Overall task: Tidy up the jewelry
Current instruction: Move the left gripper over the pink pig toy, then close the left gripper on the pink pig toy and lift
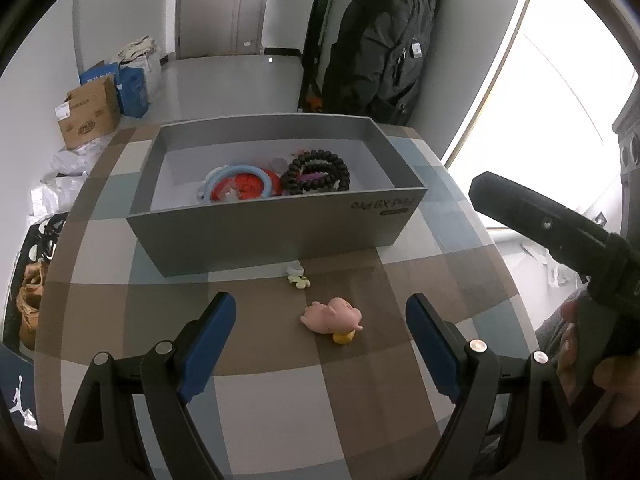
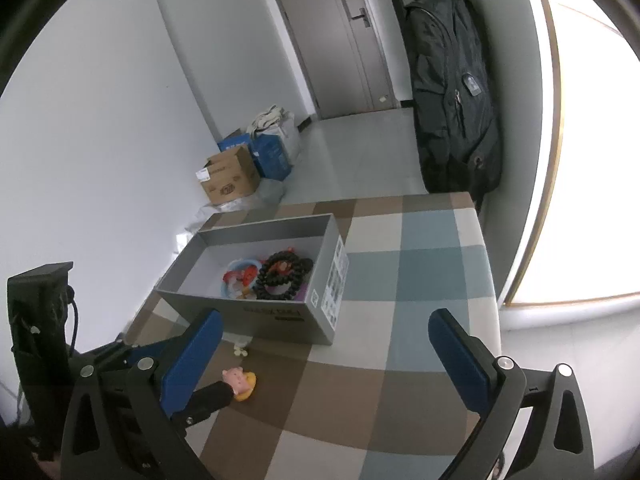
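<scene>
A grey box (image 1: 276, 232) (image 2: 280, 316) stands on the checked table and holds dark bead bracelets (image 1: 316, 172) (image 2: 280, 276), a blue ring (image 1: 240, 178) and red pieces. In front of it lie a small pale charm (image 1: 298, 276) (image 2: 241, 349) and a pink pig ornament on a yellow base (image 1: 332, 318) (image 2: 240, 382). My left gripper (image 1: 320, 344) is open and empty, just short of the pig, with one finger on each side. My right gripper (image 2: 324, 360) is open and empty, above the table to the right of the pig.
The checked tablecloth (image 1: 420, 280) (image 2: 400, 280) covers the table. A black backpack (image 1: 384, 40) (image 2: 452, 88) hangs by the far edge. Cardboard and blue boxes (image 1: 92, 108) (image 2: 240, 168) sit on the floor to the left. A bright window is on the right.
</scene>
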Demonstrator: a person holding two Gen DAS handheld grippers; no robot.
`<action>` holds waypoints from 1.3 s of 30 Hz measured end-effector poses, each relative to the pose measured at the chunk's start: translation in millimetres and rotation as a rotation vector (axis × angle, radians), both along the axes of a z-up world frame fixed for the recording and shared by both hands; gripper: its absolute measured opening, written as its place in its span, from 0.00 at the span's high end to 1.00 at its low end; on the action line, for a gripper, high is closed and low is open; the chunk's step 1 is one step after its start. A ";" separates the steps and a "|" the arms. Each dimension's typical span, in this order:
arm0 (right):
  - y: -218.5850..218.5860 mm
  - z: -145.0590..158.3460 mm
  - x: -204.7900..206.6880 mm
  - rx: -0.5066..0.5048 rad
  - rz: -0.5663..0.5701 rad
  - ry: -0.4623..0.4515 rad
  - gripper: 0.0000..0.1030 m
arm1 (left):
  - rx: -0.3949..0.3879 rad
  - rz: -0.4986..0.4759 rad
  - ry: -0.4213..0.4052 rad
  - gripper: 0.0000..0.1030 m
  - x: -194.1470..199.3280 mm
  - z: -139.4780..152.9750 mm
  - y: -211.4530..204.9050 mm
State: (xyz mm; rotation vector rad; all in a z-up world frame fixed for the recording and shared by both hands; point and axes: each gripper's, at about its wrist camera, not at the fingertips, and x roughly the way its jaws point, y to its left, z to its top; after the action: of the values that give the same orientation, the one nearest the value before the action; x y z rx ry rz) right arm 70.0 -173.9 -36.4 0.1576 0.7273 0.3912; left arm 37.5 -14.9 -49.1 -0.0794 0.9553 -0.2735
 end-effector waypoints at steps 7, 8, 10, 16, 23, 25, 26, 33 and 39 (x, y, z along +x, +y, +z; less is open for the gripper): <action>-5.2 -2.8 3.0 -0.001 -0.026 0.021 0.00 | 0.012 -0.009 0.011 0.20 4.0 -3.7 -3.9; -6.8 -3.5 3.1 0.001 -0.032 0.026 0.00 | 0.015 -0.012 0.011 0.24 4.1 -4.3 -4.6; -8.7 -4.3 3.8 0.006 -0.037 0.033 0.00 | 0.023 -0.022 0.023 0.31 5.3 -7.1 -6.5; -10.9 -4.9 2.9 0.010 -0.038 0.039 0.00 | 0.020 -0.041 0.053 0.57 6.6 -12.0 -10.9; -11.9 -7.2 4.0 0.005 -0.053 0.050 0.00 | 0.020 -0.069 0.068 0.76 4.1 -10.6 -15.0; -11.2 -7.7 3.9 0.002 -0.052 0.052 0.00 | 0.003 -0.087 0.059 0.83 3.1 -6.5 -17.0; -10.9 -8.1 3.9 0.000 -0.052 0.054 0.00 | 0.006 -0.092 0.063 0.83 2.9 -5.9 -18.5; -9.6 -9.9 4.6 -0.007 -0.052 0.061 0.00 | 0.004 -0.116 0.068 0.83 -0.7 -5.7 -21.4; -10.4 -13.9 7.2 -0.008 -0.058 0.075 0.00 | -0.026 -0.115 0.068 0.83 -0.3 -2.5 -18.1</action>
State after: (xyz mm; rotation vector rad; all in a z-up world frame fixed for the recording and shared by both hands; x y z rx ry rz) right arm 77.2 -184.3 -50.3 0.1861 0.7960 0.3281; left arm 37.2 -33.0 -51.7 -0.0584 1.0255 -0.3915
